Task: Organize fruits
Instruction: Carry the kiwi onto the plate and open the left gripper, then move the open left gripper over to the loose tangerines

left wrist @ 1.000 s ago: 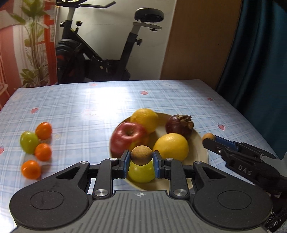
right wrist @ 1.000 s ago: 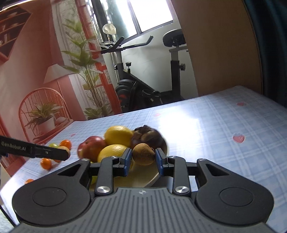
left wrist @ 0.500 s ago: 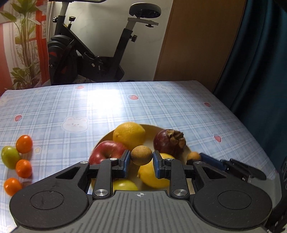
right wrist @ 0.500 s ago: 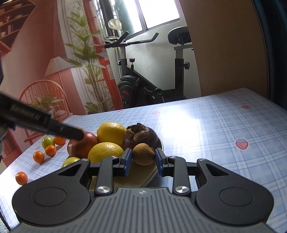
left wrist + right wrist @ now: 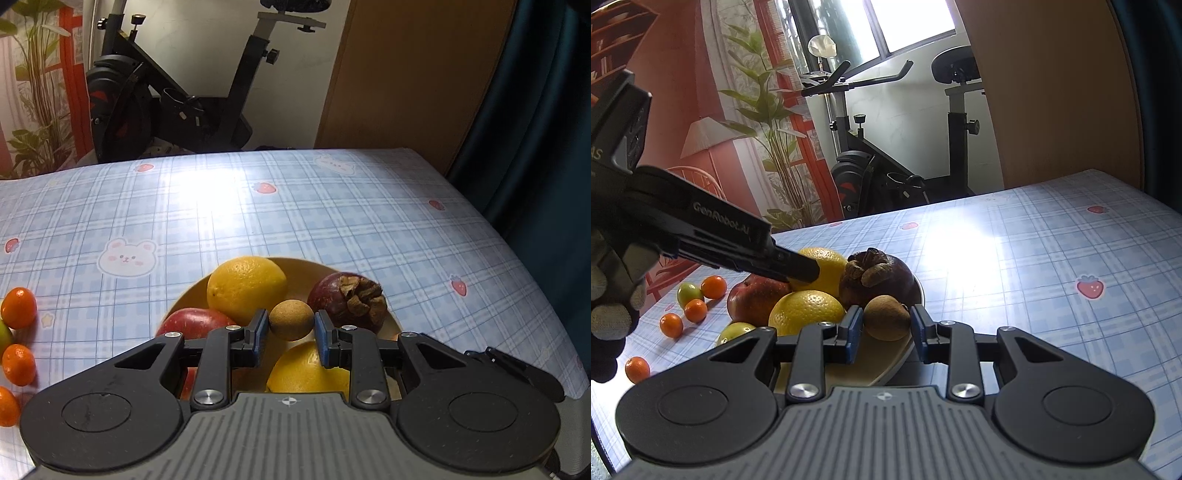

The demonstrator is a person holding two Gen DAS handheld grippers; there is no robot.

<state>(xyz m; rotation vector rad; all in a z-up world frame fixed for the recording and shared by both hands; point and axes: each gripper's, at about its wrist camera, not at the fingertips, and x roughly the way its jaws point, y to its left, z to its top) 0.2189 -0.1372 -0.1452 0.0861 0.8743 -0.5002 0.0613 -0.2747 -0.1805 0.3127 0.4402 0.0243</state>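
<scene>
Hovering over the plate (image 5: 295,267) of lemons, you've both tongs pinching small brown fruit: left gripper (image 5: 291,332) a round longan (image 5: 291,319), right gripper (image 5: 886,334) a kiwi-like fruit (image 5: 886,316) at the near rim. Lower gently into gaps before releasing.

We see daylight from the window (image 5: 908,22) at 12 o'clock making strong white glare on the worktop (image 5: 207,192). Edges bend from fisheye distortion; both pictures are sharp, corners darker.
</scene>
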